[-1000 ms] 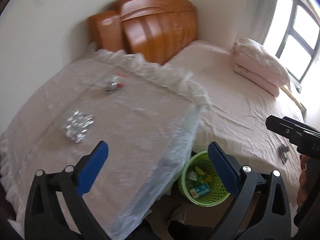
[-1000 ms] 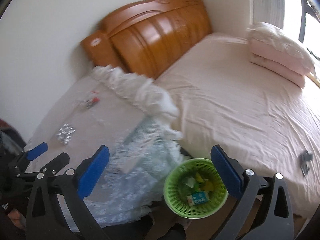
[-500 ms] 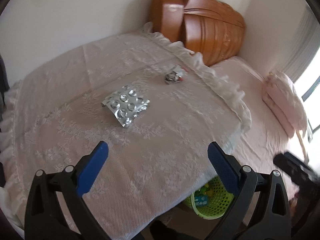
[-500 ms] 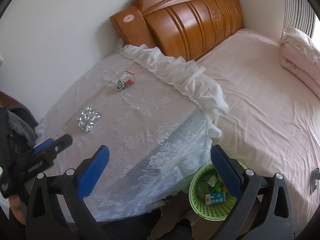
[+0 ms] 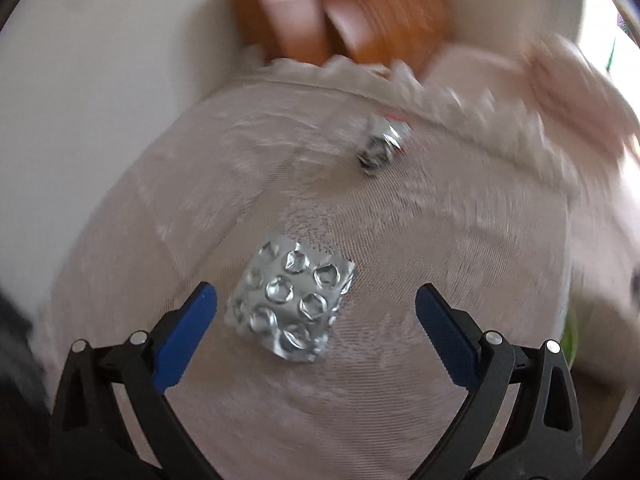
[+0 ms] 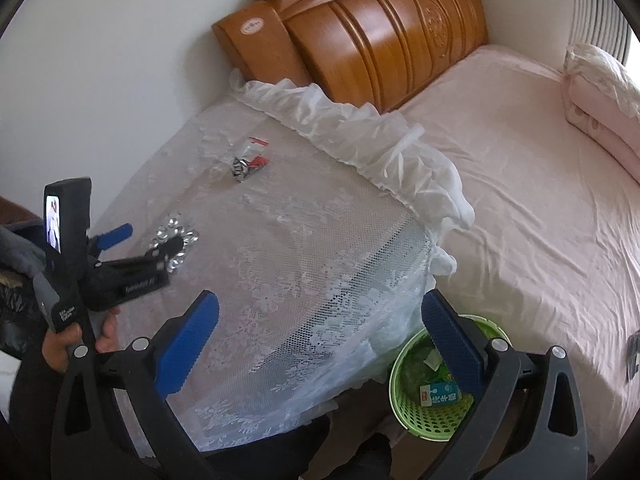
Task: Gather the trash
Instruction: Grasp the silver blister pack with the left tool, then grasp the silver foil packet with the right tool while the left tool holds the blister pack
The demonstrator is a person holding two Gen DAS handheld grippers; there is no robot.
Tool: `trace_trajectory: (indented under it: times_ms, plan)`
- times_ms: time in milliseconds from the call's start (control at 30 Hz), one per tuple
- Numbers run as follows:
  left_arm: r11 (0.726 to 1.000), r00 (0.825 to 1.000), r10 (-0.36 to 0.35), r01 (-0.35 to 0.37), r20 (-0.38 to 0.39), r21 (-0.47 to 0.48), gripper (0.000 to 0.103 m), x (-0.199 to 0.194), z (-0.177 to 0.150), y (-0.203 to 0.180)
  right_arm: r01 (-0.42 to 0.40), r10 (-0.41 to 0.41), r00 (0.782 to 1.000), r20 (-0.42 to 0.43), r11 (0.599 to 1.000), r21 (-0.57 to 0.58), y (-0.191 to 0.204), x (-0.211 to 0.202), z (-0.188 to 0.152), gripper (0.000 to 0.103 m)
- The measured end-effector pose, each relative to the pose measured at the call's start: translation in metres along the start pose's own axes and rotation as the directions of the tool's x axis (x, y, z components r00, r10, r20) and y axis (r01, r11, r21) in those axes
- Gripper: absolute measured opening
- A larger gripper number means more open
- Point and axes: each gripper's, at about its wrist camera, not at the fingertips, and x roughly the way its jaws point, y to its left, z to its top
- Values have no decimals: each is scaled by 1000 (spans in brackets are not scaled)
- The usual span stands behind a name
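Hovering the left tool [image 5: 316,300], blue-padded fingers spread wide apart, just above the crumpled silver foil blister pack [image 5: 289,300] lying on the lace-covered bench [image 5: 420,240] near its wall-side edge. Holding the right tool [image 6: 320,312], likewise gaping and gripping nothing, over the bench's near corner, above the round green plastic mesh wastebasket [image 6: 432,416] on the floor; leaving the small scrunched silver-and-red wrapper [image 6: 248,162] toward the far edge.

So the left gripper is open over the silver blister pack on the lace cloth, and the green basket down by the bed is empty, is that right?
Not quite: the green basket already holds trash, including a small carton, as the right wrist view shows. The rest holds: the left gripper has its jaws open over the silver blister pack on the lace cloth.
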Motion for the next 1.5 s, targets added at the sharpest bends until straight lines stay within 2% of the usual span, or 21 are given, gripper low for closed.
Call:
trace_trajectory:
  times_ms: [100, 200, 267, 367, 467, 600, 733, 867, 933, 1000, 1167, 1333, 1500]
  plan:
    - [995, 998, -55, 59, -43, 85, 95, 15, 3, 8, 13, -12, 1000, -17, 999, 43, -1, 7, 0, 101]
    - [982, 987, -141, 149, -73, 114, 95, 29, 7, 18, 29, -26, 999, -35, 997, 76, 2, 14, -2, 101]
    - [975, 982, -173, 182, -77, 130, 95, 36, 9, 23, 43, -39, 998, -48, 996, 82, 8, 20, -4, 101]
    - [963, 978, -195, 205, -69, 172, 81, 40, 6, 25, 59, -55, 997, -53, 995, 81, 18, 25, -3, 101]
    - [961, 981, -191, 195, -40, 195, 70, 40, 3, 30, 65, -61, 997, -50, 994, 88, 26, 27, -3, 101]
    - [962, 980, -198, 199, -23, 190, 68, 40, 0, 38, 74, -70, 997, -45, 994, 79, 37, 29, -2, 101]
    - [969, 986, -166, 165, -7, 186, 68, 36, -6, 38, 73, -71, 997, -45, 996, 48, 46, 35, 0, 101]
    - [988, 995, -100, 98, 10, 115, 68, 26, -9, 40, 68, -68, 997, -28, 998, 0, 59, 48, 15, 101]
    - [998, 999, -43, 42, 29, 45, 67, 14, -7, 44, 59, -59, 998, -25, 998, -13, 66, 60, 29, 101]
    - [999, 999, -25, 26, 47, -23, 67, 0, -5, 50, 47, -47, 999, -19, 999, -13, 72, 75, 46, 101]
    - [989, 996, -3, 15, 85, -146, 68, -30, -3, 62, 61, -61, 998, -4, 998, 6, 98, 130, 96, 101]
    - [981, 998, -21, 34, 67, -192, 68, -32, -8, 74, 152, -152, 988, -20, 988, 11, 121, 182, 129, 100]
    - [968, 998, -44, 55, 54, -245, 68, -23, -10, 88, 204, -205, 977, -63, 979, -13, 131, 211, 136, 79]
